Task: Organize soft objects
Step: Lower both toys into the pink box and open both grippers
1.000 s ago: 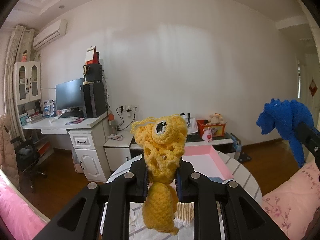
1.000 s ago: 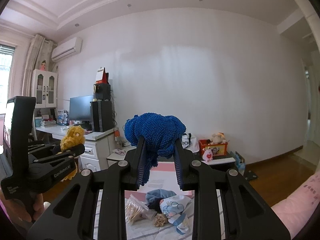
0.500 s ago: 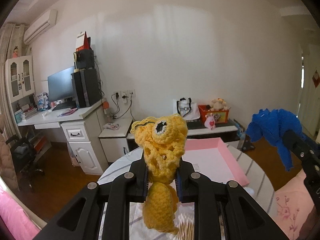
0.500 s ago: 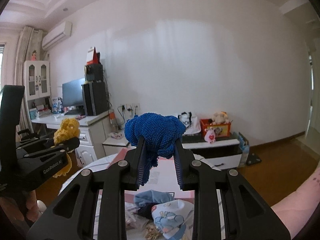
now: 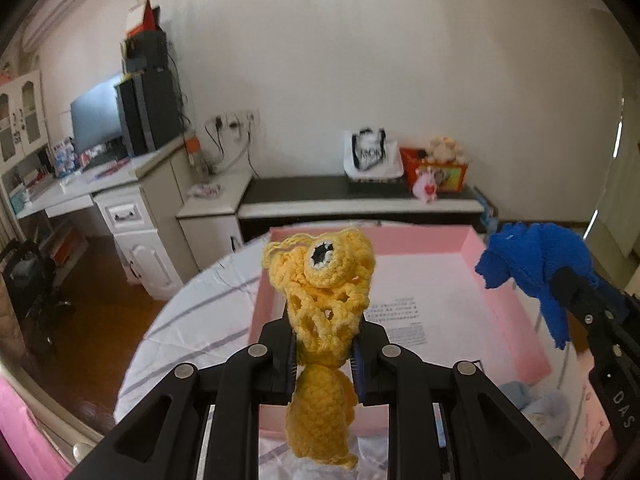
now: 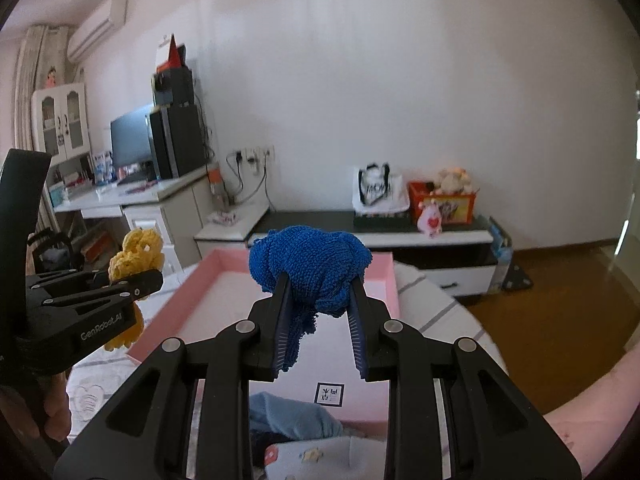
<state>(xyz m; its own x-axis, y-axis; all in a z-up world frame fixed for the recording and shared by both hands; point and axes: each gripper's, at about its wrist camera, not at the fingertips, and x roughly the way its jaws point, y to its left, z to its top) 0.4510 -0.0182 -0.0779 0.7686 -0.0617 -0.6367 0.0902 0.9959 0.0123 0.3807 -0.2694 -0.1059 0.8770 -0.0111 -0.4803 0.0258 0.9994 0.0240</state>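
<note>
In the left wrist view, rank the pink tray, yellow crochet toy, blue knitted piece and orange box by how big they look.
1. pink tray
2. yellow crochet toy, though it sits nearest the camera in the left tongs
3. blue knitted piece
4. orange box, far off

Yellow crochet toy [image 5: 325,304]: open-mesh body w/ one round white-and-black eye near the top, solid knit tail hanging below. Clamped upright in left tool [image 5: 324,354], held over near edge of pink tray [image 5: 516,308].

Blue knit piece [image 6: 310,266]: bunched, ruffled lump, loose end dangling down betw. the fingers. Pinched in right tool [image 6: 318,320], also above the tray.

Pink tray: shallow, low walls, white printed sheet on its floor, sits on round striped desk [image 5: 192,320]. Neither item touches it.
</note>
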